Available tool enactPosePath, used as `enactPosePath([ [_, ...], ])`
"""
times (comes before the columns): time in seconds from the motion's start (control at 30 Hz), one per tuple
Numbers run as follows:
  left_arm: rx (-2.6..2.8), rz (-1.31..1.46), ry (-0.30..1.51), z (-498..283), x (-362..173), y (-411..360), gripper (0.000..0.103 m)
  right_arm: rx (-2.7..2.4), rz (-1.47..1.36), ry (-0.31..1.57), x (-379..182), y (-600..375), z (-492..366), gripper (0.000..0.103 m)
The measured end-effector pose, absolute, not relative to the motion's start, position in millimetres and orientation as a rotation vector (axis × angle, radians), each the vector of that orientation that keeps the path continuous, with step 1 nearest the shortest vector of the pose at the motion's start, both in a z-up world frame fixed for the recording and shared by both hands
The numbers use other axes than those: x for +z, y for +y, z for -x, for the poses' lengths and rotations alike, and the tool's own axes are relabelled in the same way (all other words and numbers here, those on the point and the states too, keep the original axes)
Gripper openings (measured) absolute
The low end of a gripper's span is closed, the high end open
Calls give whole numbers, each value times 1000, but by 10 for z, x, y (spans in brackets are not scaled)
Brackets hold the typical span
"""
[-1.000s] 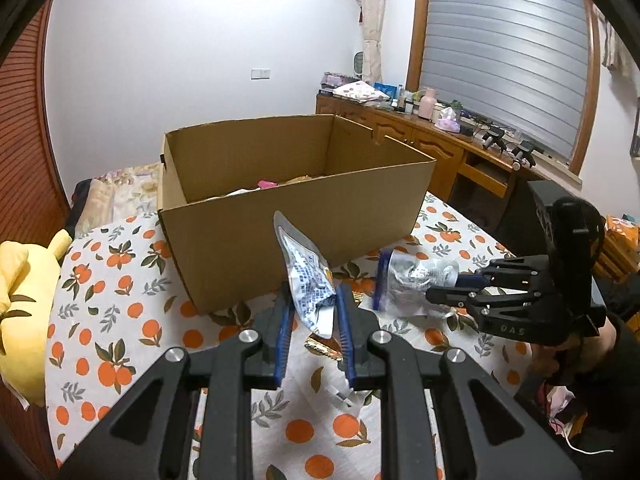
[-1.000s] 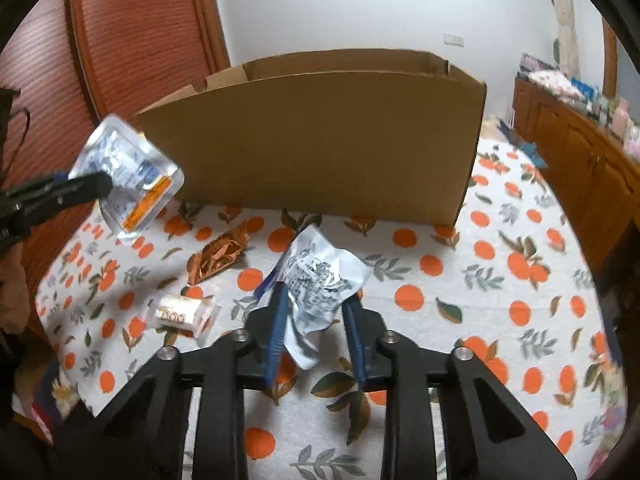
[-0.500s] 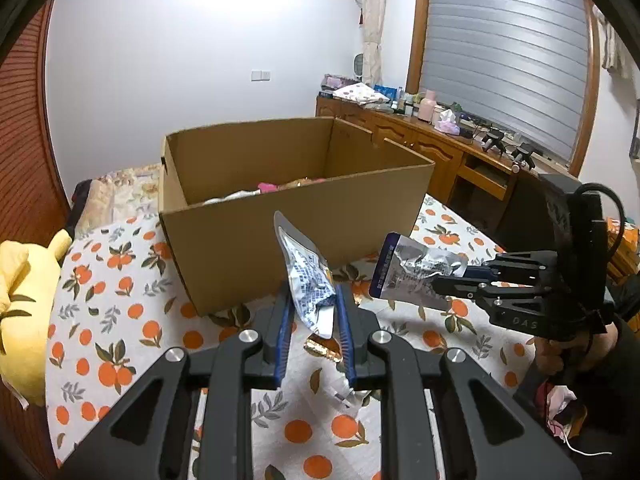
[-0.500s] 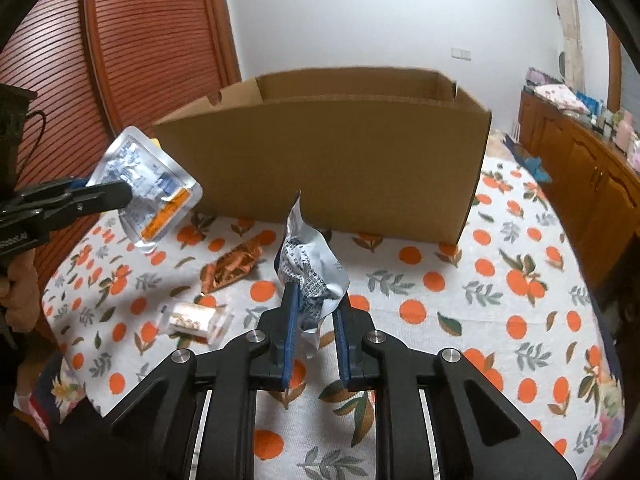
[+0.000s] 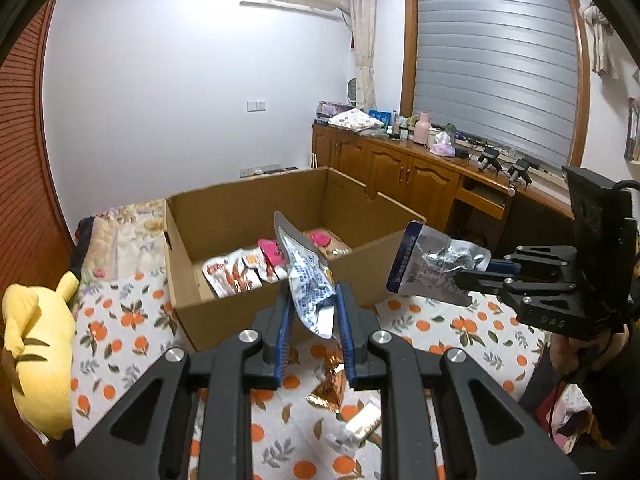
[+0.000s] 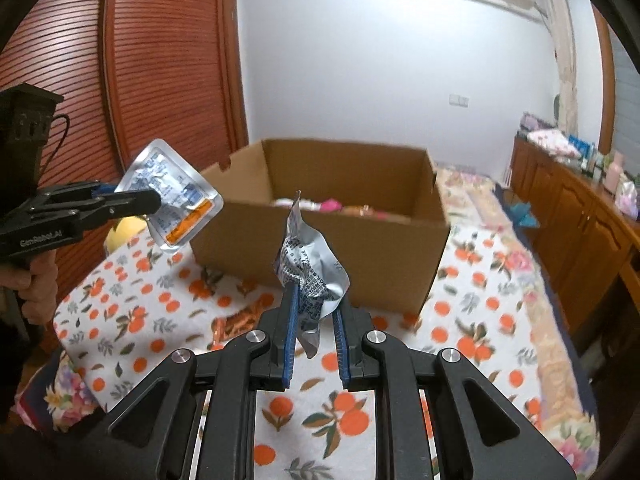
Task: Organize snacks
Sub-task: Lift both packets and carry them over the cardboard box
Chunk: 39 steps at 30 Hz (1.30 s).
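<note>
Up front, the left gripper (image 5: 312, 312) is clamped on a silver snack packet with blue print (image 5: 306, 280), its blue pads (image 5: 285, 322) pinching the packet's lower part so that the rest stands tilted above the fingers, in front of the near wall of the cardboard box (image 5: 280, 316). From the right wrist view the same packet shows a silver face with an orange band, held in the air to the left of the box, above the tablecloth. The right gripper (image 6: 314, 320) is likewise clenched on a crumpled silver foil pouch (image 6: 310, 272), which sticks up between its pads, also just short of the box's near wall; in the left wrist view that pouch shows a dark blue end strip and hangs beside the box's right corner. A hand (image 6: 38, 288) grips the left tool's handle. The box stands open on a white tablecloth with an orange-fruit print (image 5: 120, 320), and inside it lie several packets (image 5: 236, 272), some white and red, some pink. On the cloth in front of the box lie a brown-gold wrapper (image 5: 330, 388) and a small pale wrapped snack (image 5: 362, 424). A yellow plush toy (image 5: 36, 356) lies left of the box at the cloth's edge. To the right of the box runs a wooden cabinet (image 5: 404, 168) with bottles and cloths on top, under a window with a closed grey blind (image 5: 496, 68).
</note>
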<state>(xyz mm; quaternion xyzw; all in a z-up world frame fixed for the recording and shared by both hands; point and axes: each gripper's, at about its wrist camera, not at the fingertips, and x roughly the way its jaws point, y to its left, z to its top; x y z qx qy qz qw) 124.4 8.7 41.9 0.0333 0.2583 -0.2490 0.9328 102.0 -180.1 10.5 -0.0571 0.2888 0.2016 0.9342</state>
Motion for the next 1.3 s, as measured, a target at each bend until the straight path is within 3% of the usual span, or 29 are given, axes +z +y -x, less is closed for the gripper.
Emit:
enactPosePath([
  [0.6,-471,-100,536,-1932,524,87,19,420,183,535,475,-1609,-1621,14],
  [1.3,-409,-98,633,-2774,199,103,19,475,238,631,131,-1365,-2579,14],
])
